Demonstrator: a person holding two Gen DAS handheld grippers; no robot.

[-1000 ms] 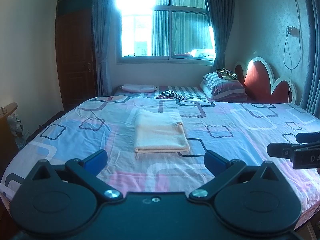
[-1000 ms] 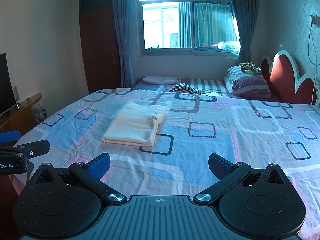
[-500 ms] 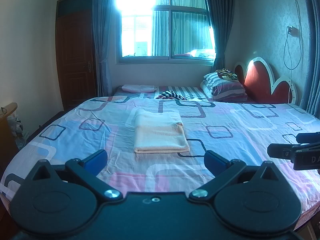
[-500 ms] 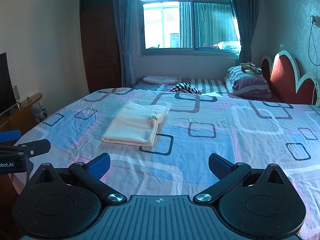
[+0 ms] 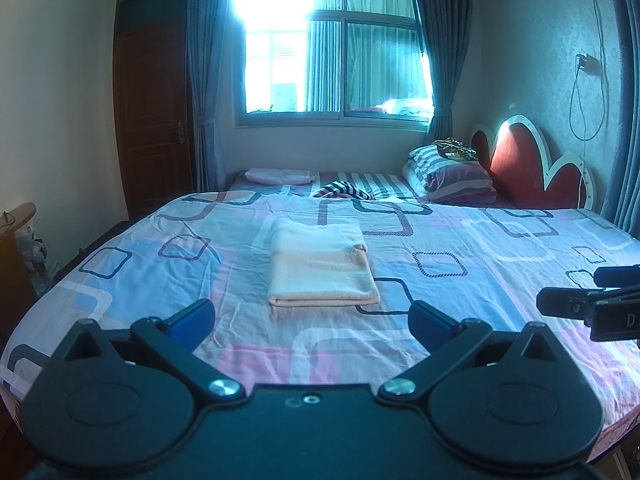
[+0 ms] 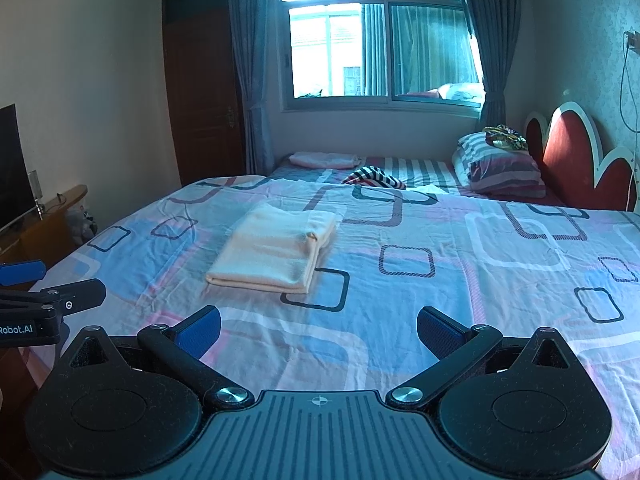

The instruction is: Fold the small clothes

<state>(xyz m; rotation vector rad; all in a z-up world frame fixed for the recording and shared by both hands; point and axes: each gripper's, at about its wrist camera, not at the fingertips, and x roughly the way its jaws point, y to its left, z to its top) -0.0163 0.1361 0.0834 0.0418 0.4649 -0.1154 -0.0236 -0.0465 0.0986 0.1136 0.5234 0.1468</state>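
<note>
A pale peach cloth [image 5: 320, 266] lies folded into a neat rectangle on the patterned bedsheet [image 5: 460, 236]; it also shows in the right wrist view [image 6: 276, 252]. My left gripper [image 5: 310, 318] is open and empty, held back from the cloth near the bed's front edge. My right gripper [image 6: 319, 326] is open and empty, to the right of the cloth and short of it. Each gripper shows at the edge of the other's view, the right one in the left wrist view [image 5: 592, 304] and the left one in the right wrist view [image 6: 44, 300].
A striped garment [image 5: 344, 191] and a folded pink cloth [image 5: 278, 176] lie at the far side of the bed. Striped pillows [image 5: 450, 176] rest by the red headboard [image 5: 536, 168]. A wooden cabinet [image 6: 44, 224] with a TV [image 6: 12, 168] stands left of the bed.
</note>
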